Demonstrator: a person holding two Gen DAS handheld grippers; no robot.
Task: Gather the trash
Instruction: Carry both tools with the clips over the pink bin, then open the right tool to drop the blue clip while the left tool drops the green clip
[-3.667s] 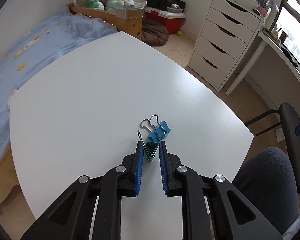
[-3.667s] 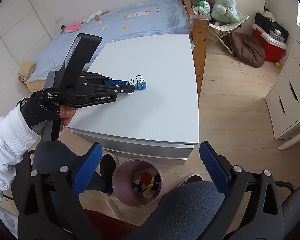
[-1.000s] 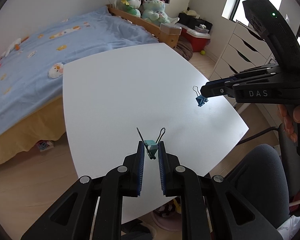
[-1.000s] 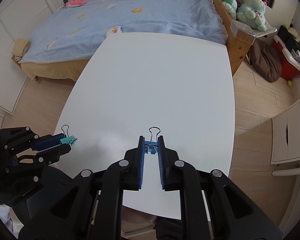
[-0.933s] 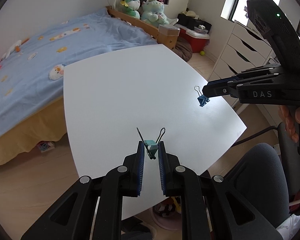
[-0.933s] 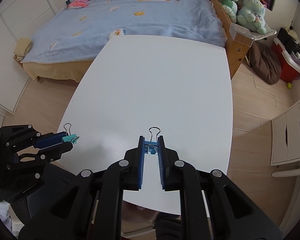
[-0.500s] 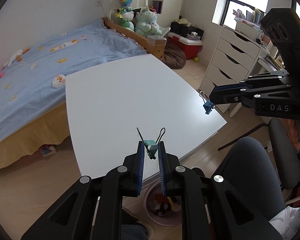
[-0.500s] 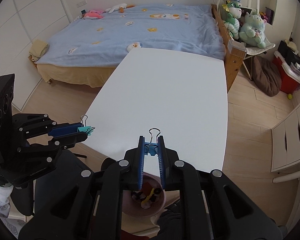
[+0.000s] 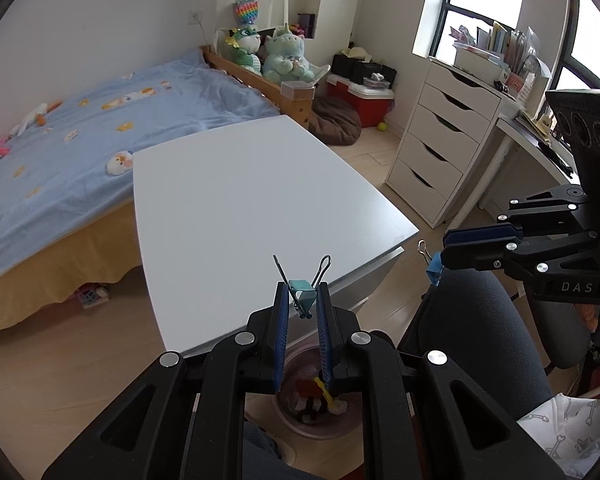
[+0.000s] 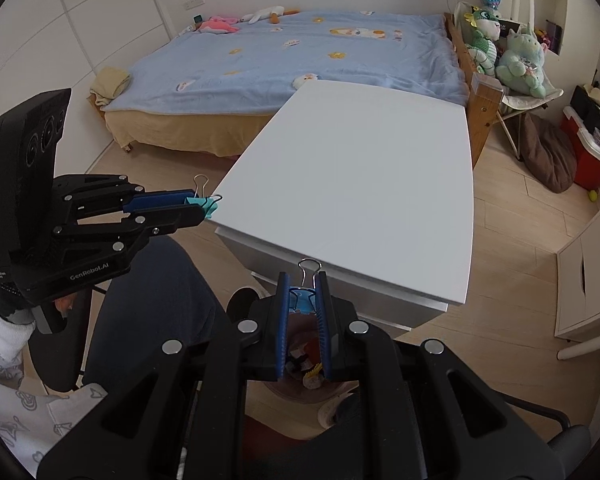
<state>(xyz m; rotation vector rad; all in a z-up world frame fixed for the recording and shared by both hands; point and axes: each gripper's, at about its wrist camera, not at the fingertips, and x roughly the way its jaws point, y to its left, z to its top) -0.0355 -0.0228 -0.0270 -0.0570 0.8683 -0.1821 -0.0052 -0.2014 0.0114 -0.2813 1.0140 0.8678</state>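
My left gripper (image 9: 302, 300) is shut on a teal binder clip (image 9: 303, 292) and holds it in the air in front of the white table's near edge (image 9: 260, 208), above a pink trash bin (image 9: 320, 408). My right gripper (image 10: 303, 298) is shut on a blue binder clip (image 10: 305, 292), also over the bin (image 10: 304, 364). The right gripper with its blue clip (image 9: 434, 266) shows at the right of the left wrist view. The left gripper with its teal clip (image 10: 206, 204) shows at the left of the right wrist view.
The bin holds several scraps. A bed with a blue cover (image 9: 80, 128) stands behind the table. A white drawer unit (image 9: 440, 148) stands at the right. The person's dark-trousered legs (image 10: 156, 292) and an office chair (image 9: 560, 332) flank the bin.
Both grippers have pulled back off the table with their clips and now hang past its near edge, over the bin. Both stay shut.
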